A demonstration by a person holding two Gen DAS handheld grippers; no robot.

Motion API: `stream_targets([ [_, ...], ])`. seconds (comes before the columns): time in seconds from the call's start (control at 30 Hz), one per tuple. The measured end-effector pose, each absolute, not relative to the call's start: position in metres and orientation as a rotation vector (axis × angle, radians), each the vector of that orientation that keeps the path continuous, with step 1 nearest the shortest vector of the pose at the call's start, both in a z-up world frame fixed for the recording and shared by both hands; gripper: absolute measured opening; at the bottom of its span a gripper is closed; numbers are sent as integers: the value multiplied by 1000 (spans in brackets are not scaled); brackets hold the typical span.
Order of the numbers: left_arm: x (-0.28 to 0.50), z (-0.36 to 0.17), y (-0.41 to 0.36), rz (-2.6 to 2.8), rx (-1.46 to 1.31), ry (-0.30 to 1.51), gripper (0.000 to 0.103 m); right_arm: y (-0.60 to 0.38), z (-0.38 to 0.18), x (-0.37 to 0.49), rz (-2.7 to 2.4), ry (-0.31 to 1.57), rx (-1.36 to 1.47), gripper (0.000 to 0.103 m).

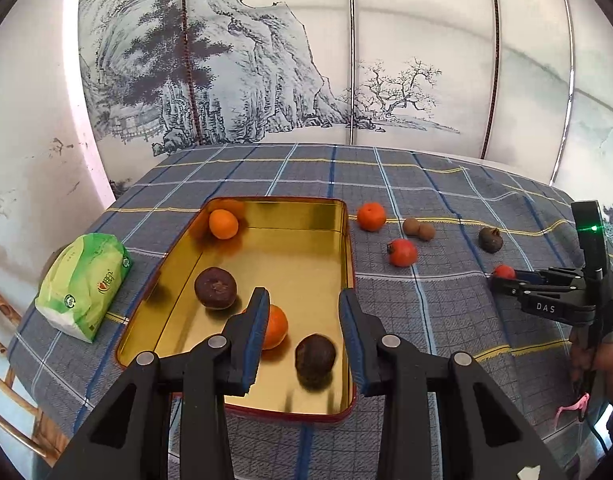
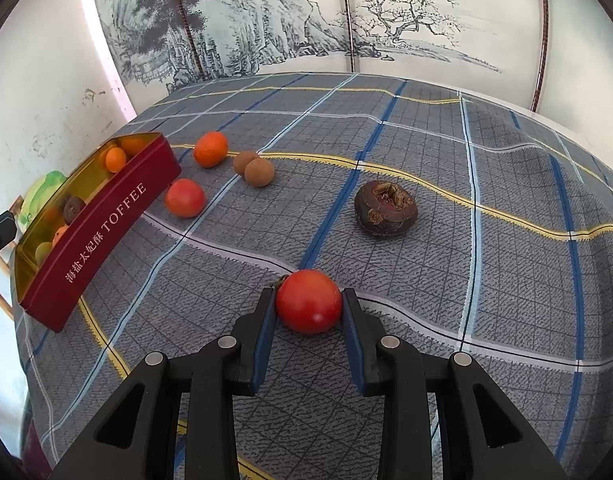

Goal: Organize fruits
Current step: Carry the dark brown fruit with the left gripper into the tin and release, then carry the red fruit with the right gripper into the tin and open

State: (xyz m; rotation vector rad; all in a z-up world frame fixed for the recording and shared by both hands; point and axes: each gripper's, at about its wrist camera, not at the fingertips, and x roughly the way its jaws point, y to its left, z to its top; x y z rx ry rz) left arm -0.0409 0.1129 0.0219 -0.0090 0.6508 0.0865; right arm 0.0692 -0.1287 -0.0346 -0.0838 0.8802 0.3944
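A gold-lined red tin (image 1: 306,216) (image 2: 106,216) holds two oranges (image 1: 223,224) and two dark brown fruits (image 1: 215,288). My left gripper (image 1: 304,308) is open and empty, hovering over the tin's near end above a dark fruit (image 1: 315,356) and an orange (image 1: 275,326). My right gripper (image 2: 308,308) is shut on a red fruit (image 2: 309,301) (image 1: 504,271) at the cloth. Loose on the cloth lie an orange (image 2: 210,149), a red fruit (image 2: 185,197), two small brown fruits (image 2: 253,169) and a dark brown fruit (image 2: 385,209).
A green tissue pack (image 1: 82,284) lies left of the tin. The table has a blue-grey plaid cloth (image 1: 426,320) with wrinkles on the right. A painted screen (image 1: 266,60) stands behind. A wooden chair (image 1: 10,360) is at the left edge.
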Motion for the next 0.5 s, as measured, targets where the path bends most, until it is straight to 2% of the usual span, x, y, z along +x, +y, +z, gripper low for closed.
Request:
stream_targets([
  [0.4, -48, 18, 121, 115, -15, 643, 32, -125, -34, 68, 388, 880, -95, 33],
  [0.5, -49, 18, 123, 127, -15, 642, 36, -125, -34, 68, 389, 879, -100, 33],
])
